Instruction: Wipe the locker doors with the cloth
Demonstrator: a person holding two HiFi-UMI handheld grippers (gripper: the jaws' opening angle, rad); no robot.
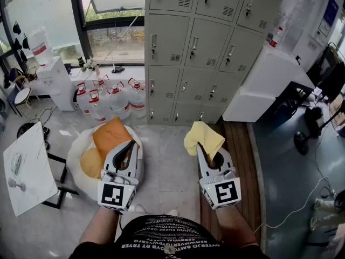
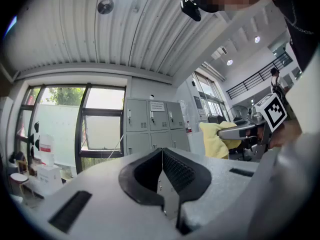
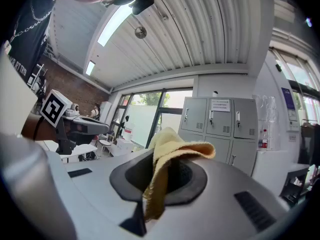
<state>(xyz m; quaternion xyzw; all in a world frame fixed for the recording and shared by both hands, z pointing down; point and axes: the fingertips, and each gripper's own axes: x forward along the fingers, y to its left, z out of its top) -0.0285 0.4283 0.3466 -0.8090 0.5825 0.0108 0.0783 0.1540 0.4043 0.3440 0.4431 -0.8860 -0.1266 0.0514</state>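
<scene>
Pale grey floor [image 1: 167, 166] runs up to a bank of grey lockers [image 1: 199, 47] at twelve o'clock in the head view, every door shut. A window [image 1: 110, 39] sits to their left, and red-capped water jugs [image 1: 116, 99] cluster on the floor below it at about eleven o'clock. A white water dispenser [image 1: 54, 74] stands at ten o'clock and a white desk [image 1: 27, 166] at nine o'clock. Under the left gripper [image 1: 129, 147] lies what looks like a white beanbag [image 1: 81, 161] carrying an orange cushion [image 1: 110, 134], though its shape is hard to make out. In the left gripper view the jaws are pressed together with nothing between them. The right gripper [image 1: 204, 150] holds the yellow cloth [image 1: 203, 136]. In the right gripper view its jaws are clamped on a fold of it, with the rest bunched above them and a strip hanging down in front. Both grippers are side by side, low before the person and pointed toward the lockers. The cloth is well apart from the doors.
</scene>
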